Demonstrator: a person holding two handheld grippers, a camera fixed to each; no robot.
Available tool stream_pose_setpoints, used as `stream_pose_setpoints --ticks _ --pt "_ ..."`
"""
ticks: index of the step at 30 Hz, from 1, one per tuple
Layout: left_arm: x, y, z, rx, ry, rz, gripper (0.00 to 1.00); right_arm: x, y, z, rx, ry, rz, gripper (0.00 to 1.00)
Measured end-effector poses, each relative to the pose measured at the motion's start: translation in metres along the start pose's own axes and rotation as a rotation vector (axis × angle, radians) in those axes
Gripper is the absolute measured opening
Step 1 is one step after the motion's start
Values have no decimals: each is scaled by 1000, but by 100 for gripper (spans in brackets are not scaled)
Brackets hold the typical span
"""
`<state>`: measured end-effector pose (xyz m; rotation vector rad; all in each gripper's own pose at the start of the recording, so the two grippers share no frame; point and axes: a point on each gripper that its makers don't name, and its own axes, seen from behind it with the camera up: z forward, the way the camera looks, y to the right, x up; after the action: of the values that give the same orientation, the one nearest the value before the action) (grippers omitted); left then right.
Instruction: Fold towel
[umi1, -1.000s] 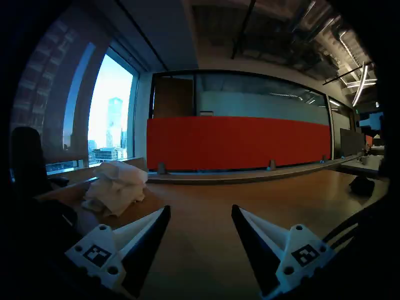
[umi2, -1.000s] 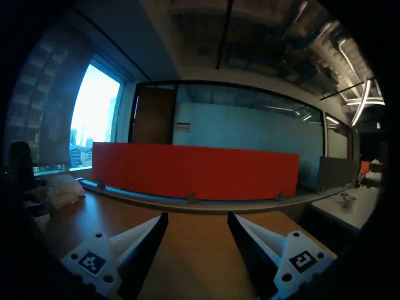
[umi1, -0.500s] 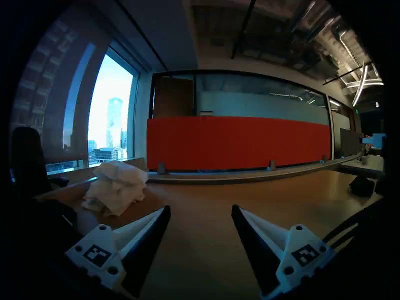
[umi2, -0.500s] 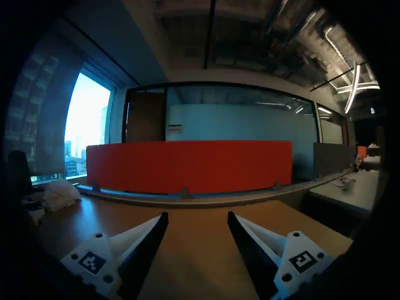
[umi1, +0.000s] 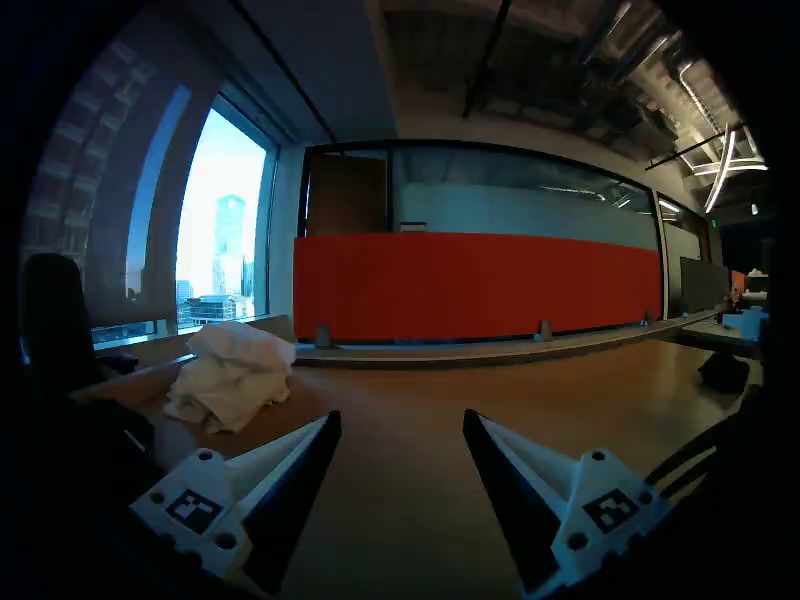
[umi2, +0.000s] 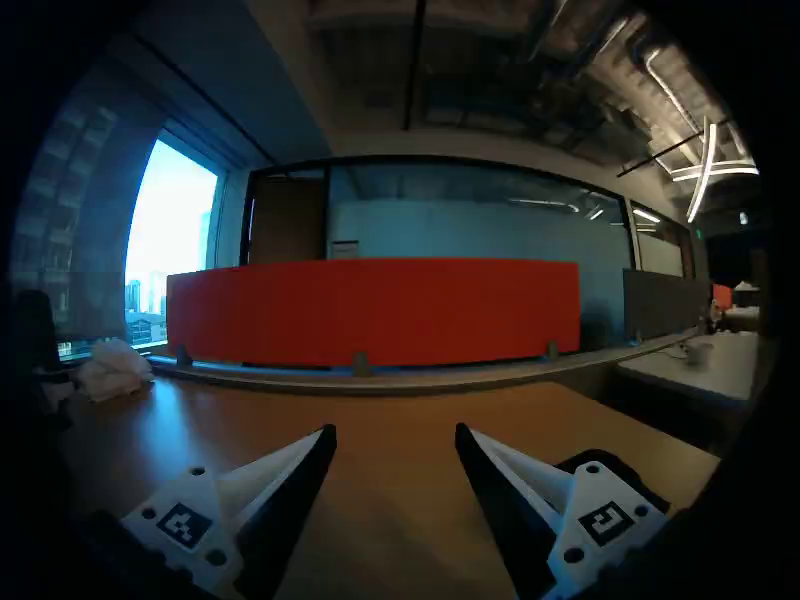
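Rumpled white cloth towel (umi1: 232, 375), smooth wooden desk (umi1: 420, 400)

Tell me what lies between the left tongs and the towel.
In the left gripper view, bare wooden desk separates the left tongs from the crumpled towel.

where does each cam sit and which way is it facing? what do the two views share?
Left gripper view: rides the left gripper, low over the wooden desk, facing the red partition; the crumpled white towel lies ahead-left; its own two open fingers show at the bottom.
Right gripper view: rides the right gripper, low over the desk, facing the partition; the towel sits small at far left; own open fingers at the bottom.
Shared: desk, partition, towel, bright window.
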<state>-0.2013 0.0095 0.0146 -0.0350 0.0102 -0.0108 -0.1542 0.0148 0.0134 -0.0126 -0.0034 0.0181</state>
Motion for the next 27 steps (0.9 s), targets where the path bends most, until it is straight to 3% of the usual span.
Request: stream_pose_setpoints --ticks 15,27 --pt "0 1 1 0 0 0 90 -27 4 2 5 -13 29 92" --pt "0 1 0 0 0 0 90 -27 -2 -2 12 -7 -14 92"
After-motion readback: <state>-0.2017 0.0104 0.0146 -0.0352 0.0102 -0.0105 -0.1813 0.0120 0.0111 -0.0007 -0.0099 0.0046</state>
